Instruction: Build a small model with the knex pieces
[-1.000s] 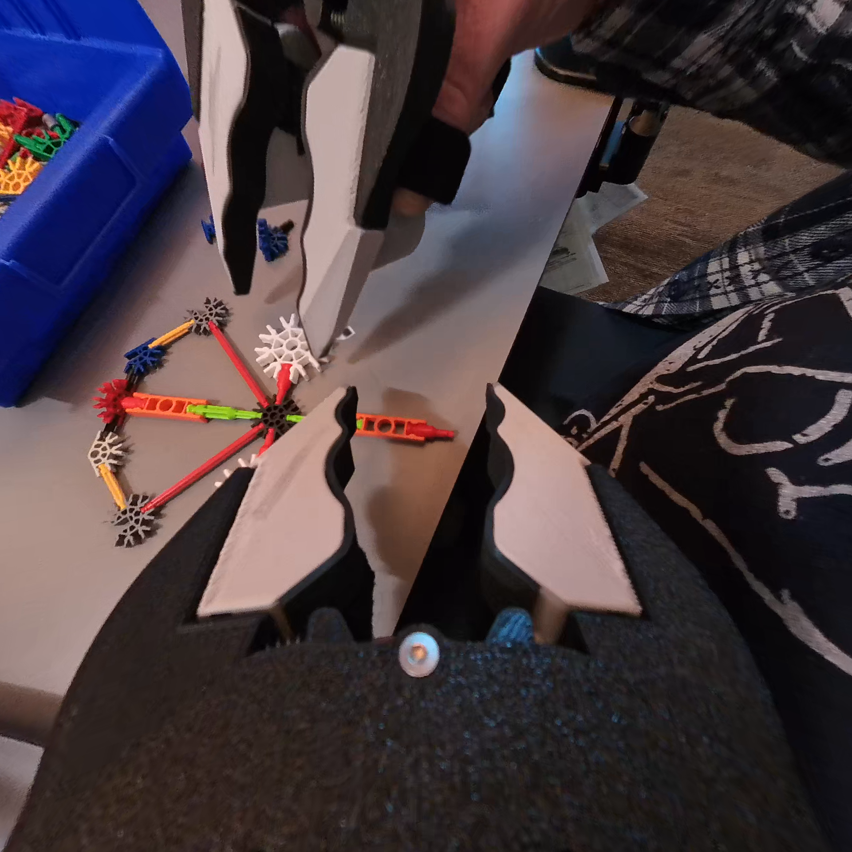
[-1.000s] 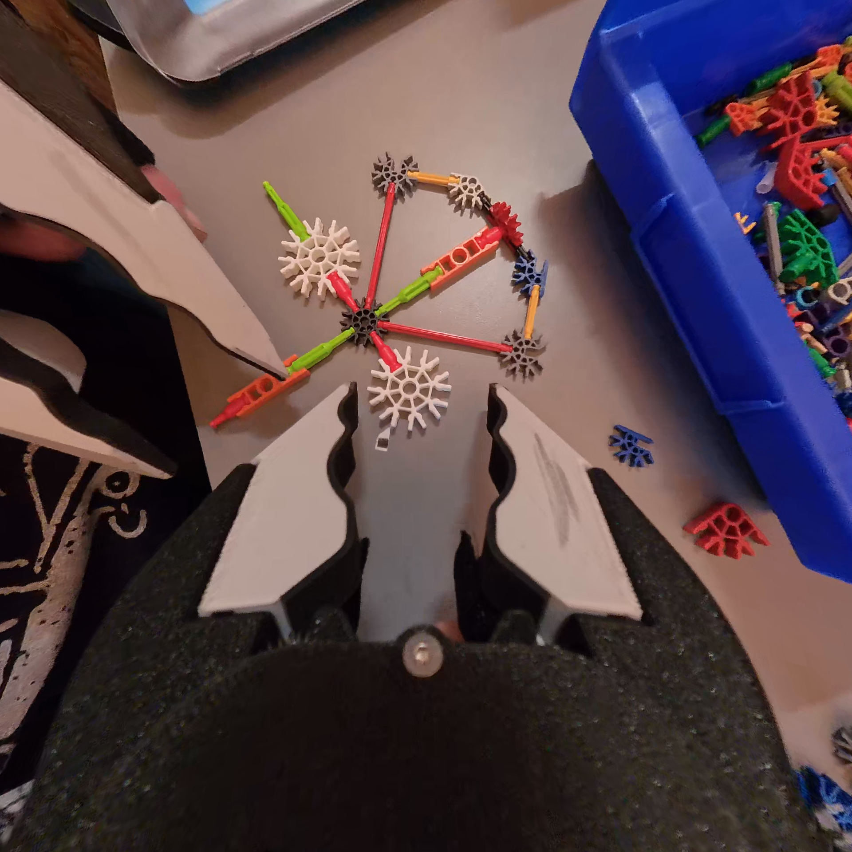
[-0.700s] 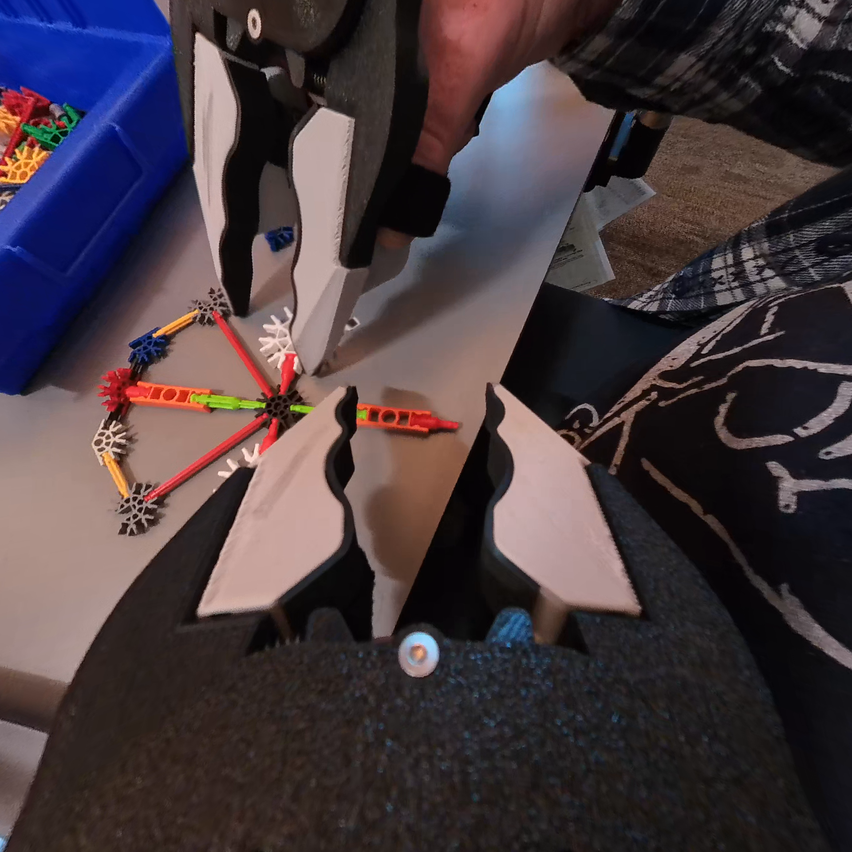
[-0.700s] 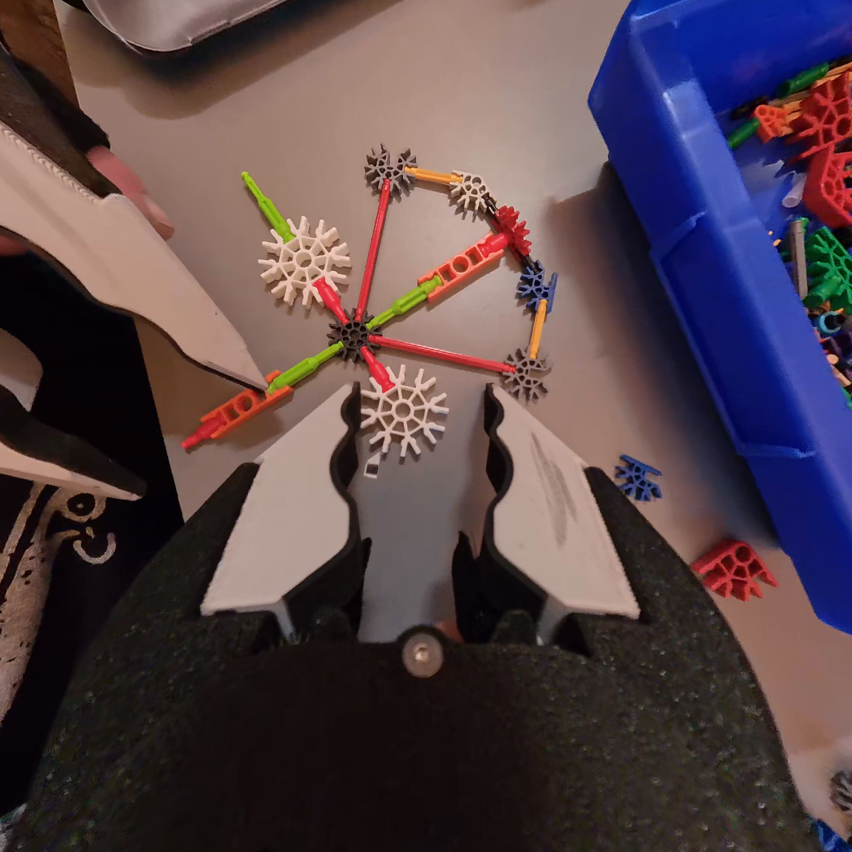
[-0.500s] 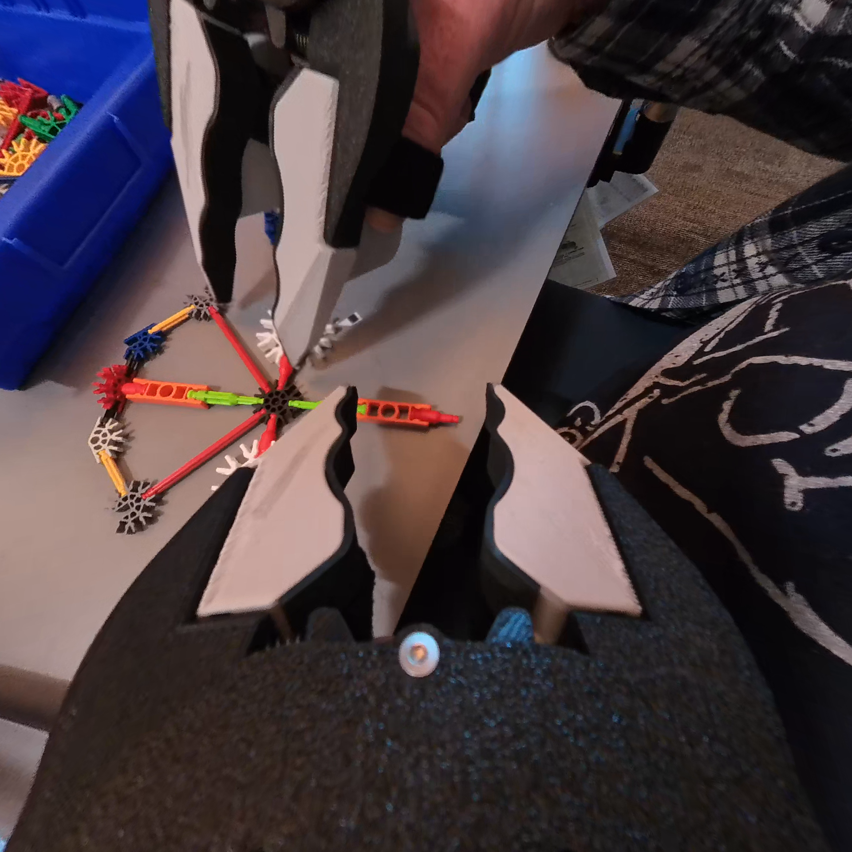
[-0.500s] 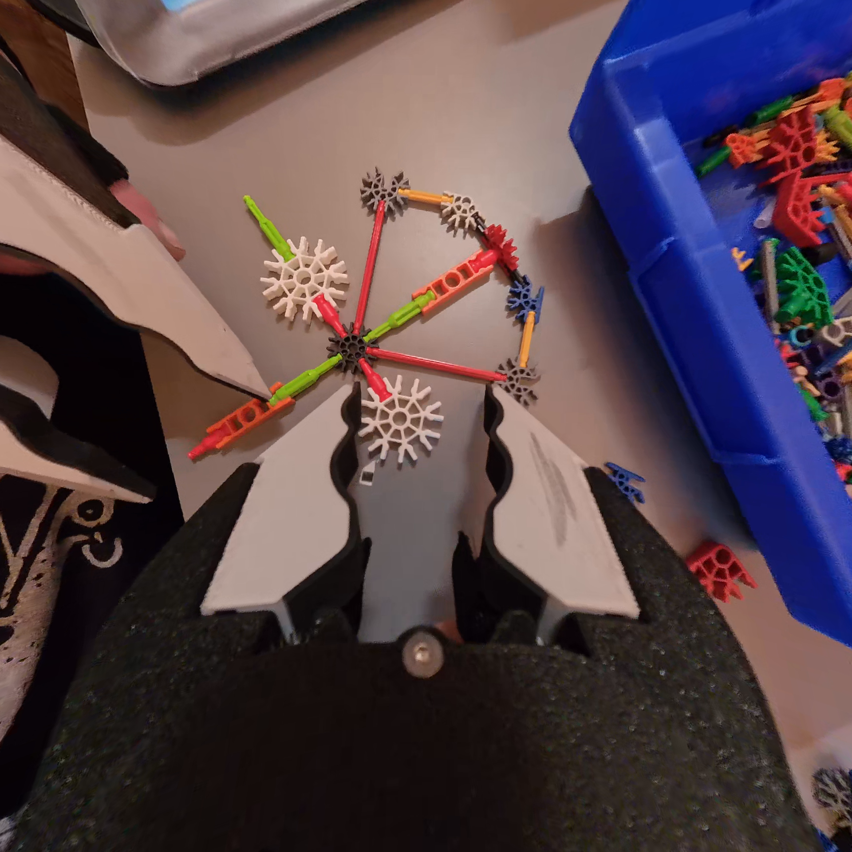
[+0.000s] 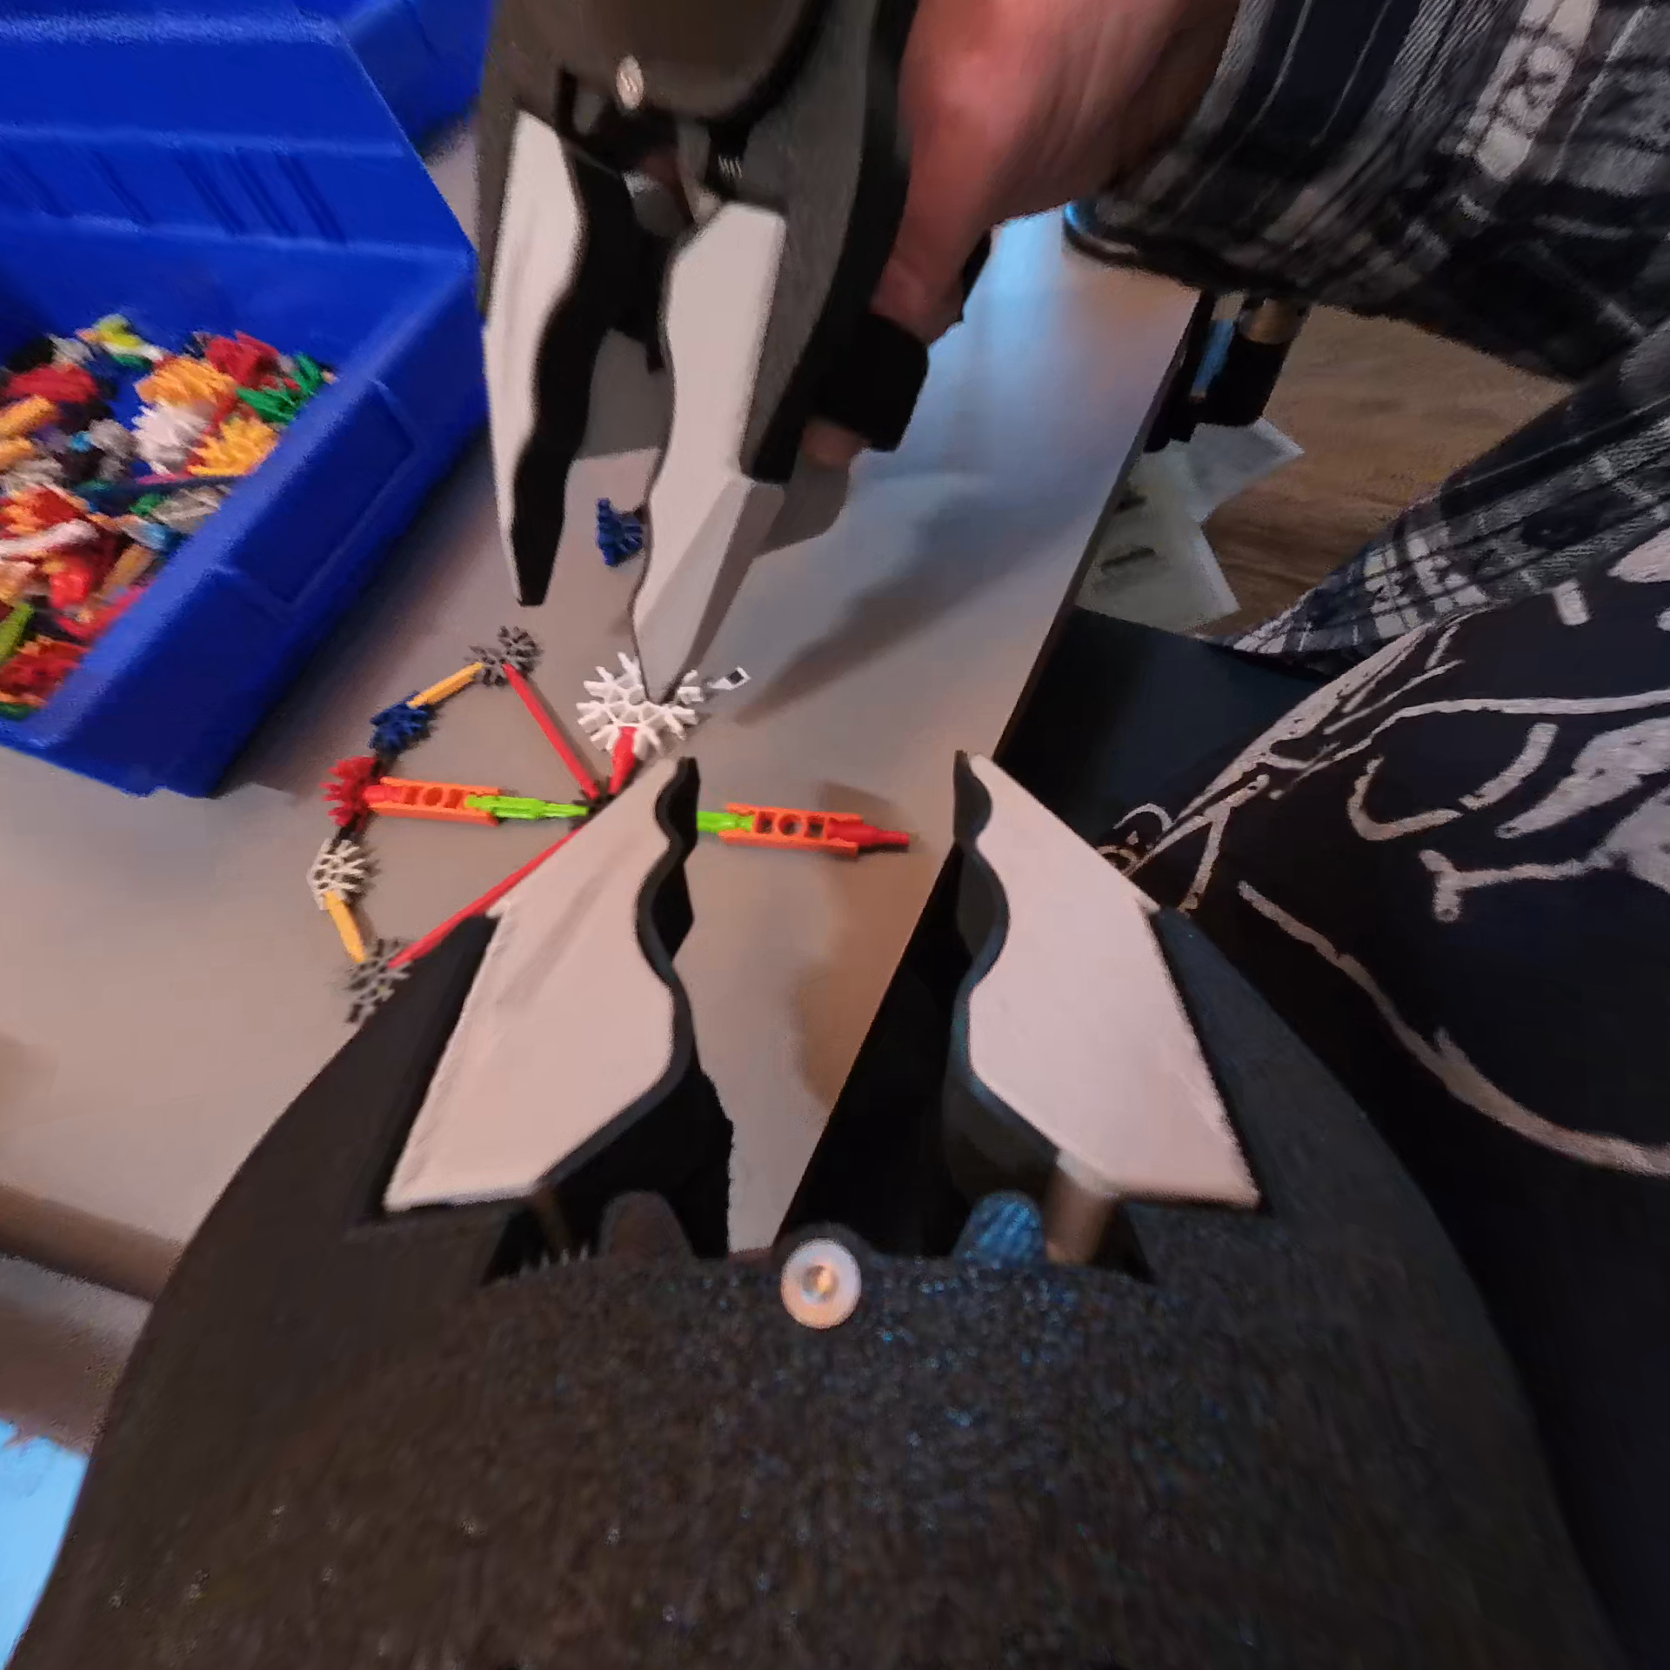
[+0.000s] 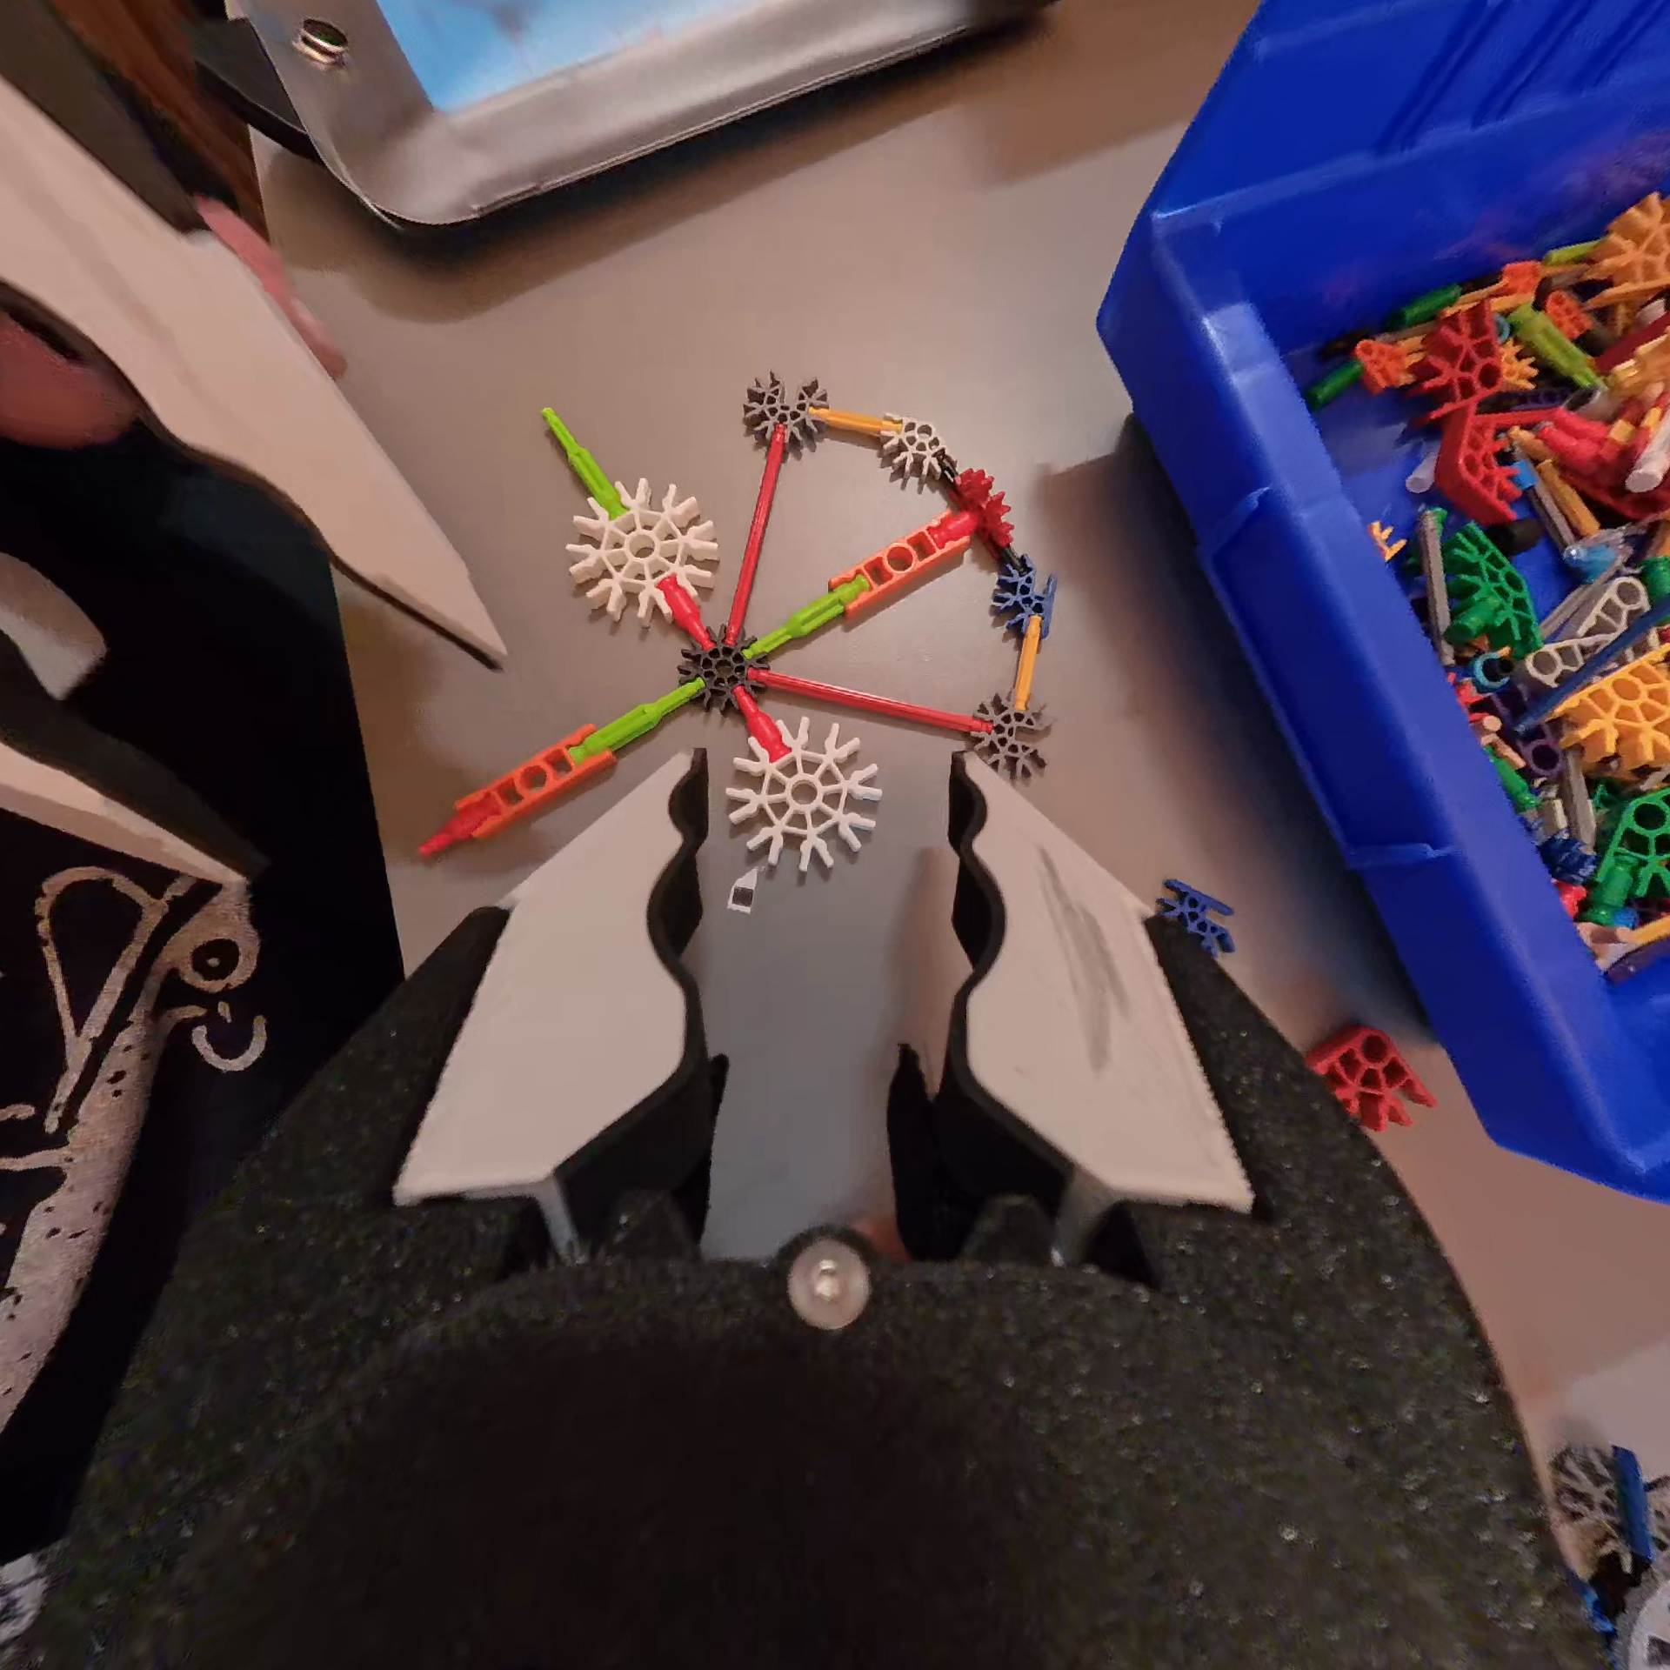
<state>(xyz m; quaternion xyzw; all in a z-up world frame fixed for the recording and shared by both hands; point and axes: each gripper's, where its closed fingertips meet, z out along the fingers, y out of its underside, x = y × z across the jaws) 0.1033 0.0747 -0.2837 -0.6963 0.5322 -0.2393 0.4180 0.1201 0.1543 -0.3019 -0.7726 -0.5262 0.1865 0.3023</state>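
A flat rod-and-connector figure lies on the grey table (image 8: 813, 298), its spokes meeting at a black hub (image 8: 723, 669). My right gripper (image 8: 827, 759) is open, and the near white snowflake connector (image 8: 802, 795) lies between its fingertips. A second white snowflake (image 8: 643, 549) sits beyond the hub. My left gripper (image 7: 822, 768) is open and empty over the table's edge, its left finger covering the hub. An orange and red rod end (image 7: 795, 827) lies between its tips. The right gripper also shows in the left wrist view (image 7: 592, 642), one tip at the white snowflake (image 7: 633, 709).
A blue bin (image 8: 1265, 542) full of coloured parts stands right of the figure; it also shows in the left wrist view (image 7: 298, 506). A loose blue connector (image 8: 1195, 914) and a red one (image 8: 1369, 1075) lie by it. A metal-edged flat object (image 8: 452, 136) lies at the back. A person's dark shirt (image 7: 1355, 904) borders the table edge.
The right gripper came closer to the near white snowflake and stayed over it. The left view has shifted a little and shows more of the bin. Both grippers stayed open.
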